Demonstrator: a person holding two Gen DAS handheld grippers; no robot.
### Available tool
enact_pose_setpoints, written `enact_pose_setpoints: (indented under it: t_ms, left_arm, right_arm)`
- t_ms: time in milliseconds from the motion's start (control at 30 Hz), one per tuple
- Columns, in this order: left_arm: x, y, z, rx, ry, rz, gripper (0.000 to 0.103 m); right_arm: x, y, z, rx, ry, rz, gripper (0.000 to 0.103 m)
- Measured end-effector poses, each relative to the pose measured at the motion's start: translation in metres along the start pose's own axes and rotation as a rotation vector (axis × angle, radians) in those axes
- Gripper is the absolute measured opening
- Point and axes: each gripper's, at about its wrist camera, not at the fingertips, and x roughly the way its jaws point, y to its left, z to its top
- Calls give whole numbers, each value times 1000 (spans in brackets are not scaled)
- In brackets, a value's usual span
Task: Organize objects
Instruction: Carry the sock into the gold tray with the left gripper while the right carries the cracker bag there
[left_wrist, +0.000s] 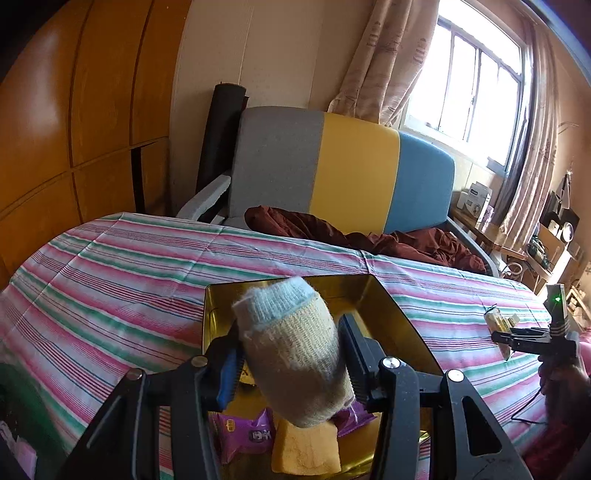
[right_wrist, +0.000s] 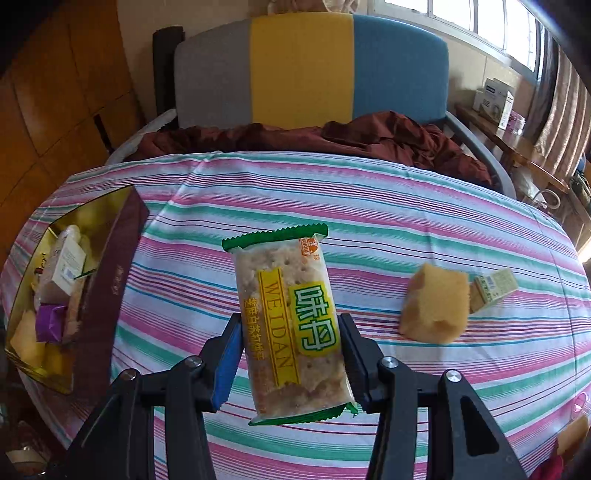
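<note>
My left gripper (left_wrist: 291, 354) is shut on a rolled cream sock with a light blue cuff (left_wrist: 291, 343) and holds it above the gold-lined box (left_wrist: 391, 310). Purple snack packs (left_wrist: 243, 435) and a yellow sponge (left_wrist: 306, 450) lie in the box. My right gripper (right_wrist: 291, 347) is shut on a green-edged cracker packet (right_wrist: 291, 325) and holds it above the striped cloth. The box (right_wrist: 107, 280) stands to its left, with several items inside. The right gripper also shows in the left wrist view (left_wrist: 506, 339), far right.
A yellow sponge (right_wrist: 436, 306) and a small green carton (right_wrist: 495, 288) lie on the striped tablecloth (right_wrist: 369, 206) to the right. A grey-yellow-blue chair (left_wrist: 340, 170) with dark red cloth (right_wrist: 369, 136) stands behind the table. A cluttered shelf (left_wrist: 554, 236) is at the right.
</note>
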Motion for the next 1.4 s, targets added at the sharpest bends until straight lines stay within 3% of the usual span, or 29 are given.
enact_pose_setpoints:
  t_ms: [367, 533, 867, 1400]
  left_arm:
    - [7, 9, -21, -31, 43, 33, 49]
    - [27, 4, -31, -26, 93, 45, 49]
    - [73, 1, -47, -14, 173, 101, 49]
    - [48, -4, -41, 20, 86, 151, 53]
  right_arm:
    - [-8, 107, 6, -114, -37, 198, 51]
    - [-16, 136, 1, -154, -49, 248, 51]
    - [-8, 153, -8, -173, -17, 264, 51]
    - [9, 193, 1, -255, 17, 273, 51]
